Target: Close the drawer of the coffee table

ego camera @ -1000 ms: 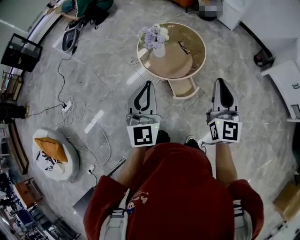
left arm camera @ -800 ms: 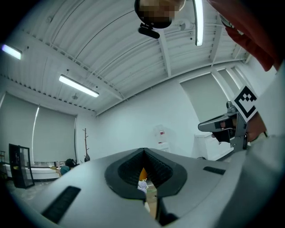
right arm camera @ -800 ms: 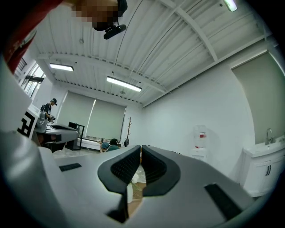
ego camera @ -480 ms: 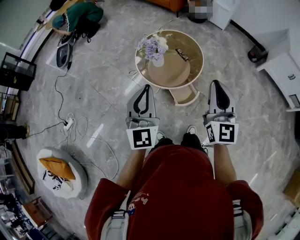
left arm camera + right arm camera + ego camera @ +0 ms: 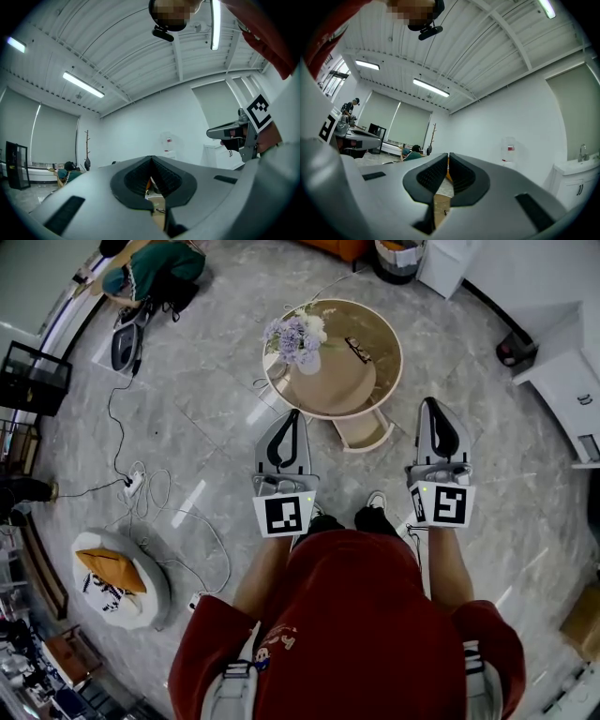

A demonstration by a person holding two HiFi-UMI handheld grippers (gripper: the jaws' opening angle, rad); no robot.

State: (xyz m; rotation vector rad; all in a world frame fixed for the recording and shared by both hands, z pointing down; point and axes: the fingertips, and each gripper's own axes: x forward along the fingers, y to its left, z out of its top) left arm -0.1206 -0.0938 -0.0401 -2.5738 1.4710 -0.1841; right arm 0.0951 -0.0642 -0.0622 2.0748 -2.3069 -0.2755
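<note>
The drawer [image 5: 364, 432] is still pulled out from under the near-right edge of the round coffee table [image 5: 386, 381], its open end turned toward the person. It lies between the two grippers as the head view shows them and is touched by neither. On the tabletop a vase of flowers [image 5: 298, 338] stands near the left edge and a small dark item [image 5: 357, 350] lies toward the far right.

Compared with a second ago, the table and drawer sit a little lower in the head view, nearer the person's feet (a step forward, by the look of it). The approach is under way, but the push has not begun.

The left gripper [image 5: 292, 418] has its jaws together with nothing between them, its tip just short of the table's near edge. The right gripper [image 5: 434, 409] is likewise closed and empty, off to the right of the drawer.

Both gripper views look level across the room at walls and ceiling. Only a sliver of tabletop shows through the jaw gaps, and the drawer does not appear. Its front and any handle are too small to make out.
</note>
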